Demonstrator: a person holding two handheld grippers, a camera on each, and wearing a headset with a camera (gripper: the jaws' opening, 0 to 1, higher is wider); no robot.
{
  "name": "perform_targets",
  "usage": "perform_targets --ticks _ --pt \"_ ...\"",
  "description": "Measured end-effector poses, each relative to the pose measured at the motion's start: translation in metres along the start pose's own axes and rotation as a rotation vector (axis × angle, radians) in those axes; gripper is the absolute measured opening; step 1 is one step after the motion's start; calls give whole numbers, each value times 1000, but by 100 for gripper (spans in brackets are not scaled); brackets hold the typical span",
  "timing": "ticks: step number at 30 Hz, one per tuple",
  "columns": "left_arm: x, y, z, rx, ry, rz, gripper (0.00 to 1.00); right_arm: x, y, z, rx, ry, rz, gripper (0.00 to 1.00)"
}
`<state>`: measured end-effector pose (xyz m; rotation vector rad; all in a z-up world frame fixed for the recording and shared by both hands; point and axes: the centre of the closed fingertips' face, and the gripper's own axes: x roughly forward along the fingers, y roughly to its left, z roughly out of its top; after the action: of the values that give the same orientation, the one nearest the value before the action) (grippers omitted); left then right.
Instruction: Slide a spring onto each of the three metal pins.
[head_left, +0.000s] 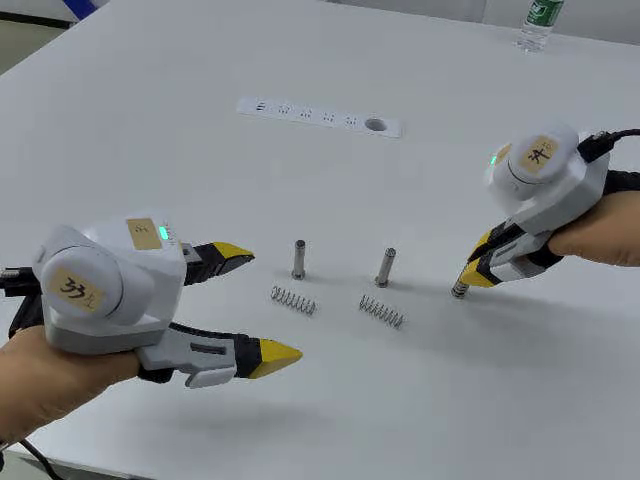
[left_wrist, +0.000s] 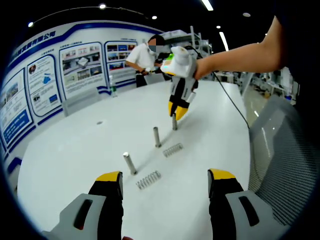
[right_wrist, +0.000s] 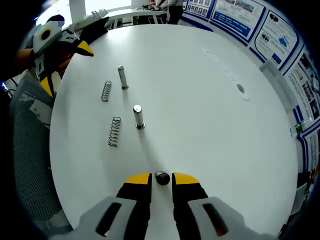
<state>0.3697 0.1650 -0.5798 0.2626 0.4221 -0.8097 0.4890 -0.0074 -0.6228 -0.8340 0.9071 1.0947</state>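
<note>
hovering over the white table (head_left: 400, 400), the left gripper (left_wrist: 165, 176) had its jaws spread wide. two coiled steel springs (head_left: 293, 299) (head_left: 381, 311) lay just before two upright grey metal pins (head_left: 298, 259) (head_left: 385, 267). the right gripper (right_wrist: 161, 181) narrowly straddled the third pin (head_left: 460, 290); we couldn't tell whether it pinched.

Third pin (head_left: 460, 290) mostly hidden behind right hand-held gripper (head_left: 472, 274); bottle (head_left: 538, 25) cut off at top edge.
</note>
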Motion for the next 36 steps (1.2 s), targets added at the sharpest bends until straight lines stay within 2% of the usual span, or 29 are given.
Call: perform_targets --ticks 6,11,17,22,32,36 --pt "-1 0 1 2 -3 1 70 -3 -1 -3 14 -12 -13 20" --pt "-1 1 2 3 -6 4 70 -6 2 -12 43 -14 -18 20" --pt "-1 -1 1 6 -5 1 70 -6 17 -25 63 -8 -11 21" --pt "0 -2 2 7 -6 -2 70 -6 29 -28 77 -10 -4 21" --pt "1 -5 4 14 -10 -11 70 0 57 -14 58 -32 23 21" --pt "1 -6 6 16 -12 -12 70 5 60 -6 52 -44 35 20"
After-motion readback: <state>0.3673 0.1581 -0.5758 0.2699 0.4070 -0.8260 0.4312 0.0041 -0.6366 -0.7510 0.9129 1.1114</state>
